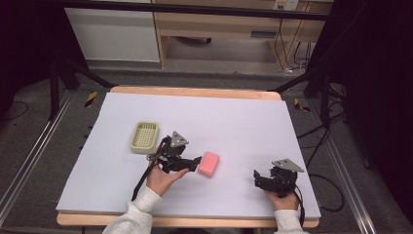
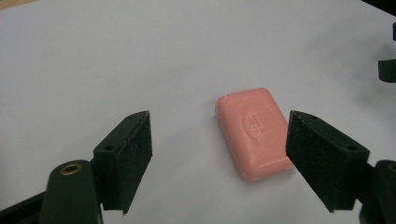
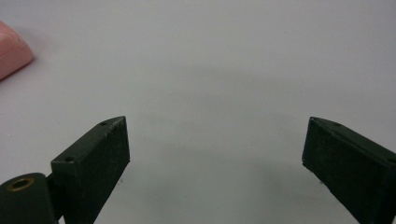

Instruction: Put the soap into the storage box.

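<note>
- A pink bar of soap (image 1: 209,163) lies flat near the middle of the pale surface (image 1: 243,122), a stamped emblem showing on its top face in the left gripper view (image 2: 256,132).
- We see the left hand-held gripper (image 1: 195,162) pointed at the soap from the soap's left, its tips just beside the bar in the high view.
- In the left gripper view (image 2: 217,158) its two black jaws stand wide apart with nothing between the pads; the soap sits ahead of them, closer to the jaw at the right of that view, whose tip overlaps the bar's near corner. We cannot tell whether that jaw touches it.
- The person's left hand (image 1: 163,178) grips this tool from below, a light sleeve (image 1: 134,214) trailing to the bottom edge.
- A pale green slotted soap dish (image 1: 144,137) rests on the surface just behind and to the left of the left hand-held gripper, apart from the soap.
- We find the right hand-held gripper (image 1: 257,178) well to the right of the soap, near the front right corner of the surface, held in the person's right hand (image 1: 282,200).
- Its own view (image 3: 215,149) shows the jaws spread wide over bare surface, holding nothing, with a corner of the pink soap (image 3: 11,51) at the upper left edge.
- Beyond the surface we see a grey floor (image 1: 204,78) and light wooden furniture (image 1: 219,24).
</note>
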`<action>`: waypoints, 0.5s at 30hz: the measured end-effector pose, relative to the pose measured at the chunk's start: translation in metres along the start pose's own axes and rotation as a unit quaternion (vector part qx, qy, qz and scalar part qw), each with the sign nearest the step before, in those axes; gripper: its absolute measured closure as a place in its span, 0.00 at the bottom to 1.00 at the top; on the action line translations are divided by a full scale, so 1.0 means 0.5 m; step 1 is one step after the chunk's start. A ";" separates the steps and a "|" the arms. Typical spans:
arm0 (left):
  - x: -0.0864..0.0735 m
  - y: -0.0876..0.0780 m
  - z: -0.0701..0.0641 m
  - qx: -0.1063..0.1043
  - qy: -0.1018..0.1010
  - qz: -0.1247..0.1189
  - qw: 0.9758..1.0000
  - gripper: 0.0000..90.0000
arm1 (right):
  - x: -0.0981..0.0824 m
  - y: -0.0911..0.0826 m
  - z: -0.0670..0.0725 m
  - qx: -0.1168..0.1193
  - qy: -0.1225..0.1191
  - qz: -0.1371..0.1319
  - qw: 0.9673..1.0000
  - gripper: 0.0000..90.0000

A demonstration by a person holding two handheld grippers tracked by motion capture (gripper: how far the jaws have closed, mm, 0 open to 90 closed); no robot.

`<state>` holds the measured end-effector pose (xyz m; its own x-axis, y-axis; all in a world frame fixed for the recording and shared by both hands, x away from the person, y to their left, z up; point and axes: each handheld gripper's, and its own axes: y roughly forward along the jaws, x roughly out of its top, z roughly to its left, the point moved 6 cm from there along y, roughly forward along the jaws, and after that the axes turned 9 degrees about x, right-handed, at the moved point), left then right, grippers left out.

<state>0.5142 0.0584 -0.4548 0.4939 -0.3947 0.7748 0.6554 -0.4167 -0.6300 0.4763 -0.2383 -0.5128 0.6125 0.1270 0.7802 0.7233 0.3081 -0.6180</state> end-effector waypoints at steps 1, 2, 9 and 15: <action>0.000 0.001 -0.001 -0.001 0.004 0.002 1.000 0.25 | 0.000 0.000 0.000 0.000 0.000 0.000 1.000 0.09; 0.001 0.002 -0.004 0.000 0.006 0.003 1.000 0.25 | 0.000 0.000 0.000 0.000 0.000 0.000 1.000 0.09; 0.005 0.013 -0.024 -0.009 0.015 0.012 1.000 0.25 | 0.001 0.001 0.000 -0.001 -0.003 0.000 1.000 0.09; 0.008 0.027 -0.037 -0.014 0.019 0.019 1.000 0.25 | 0.001 0.001 0.000 0.000 -0.002 0.000 1.000 0.09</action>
<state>0.5143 0.0364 -0.4611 0.4960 -0.4405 0.7483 0.6204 -0.4231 -0.6603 0.4767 -0.2379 -0.5125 0.6109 0.1316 0.7807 0.7231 0.3086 -0.6179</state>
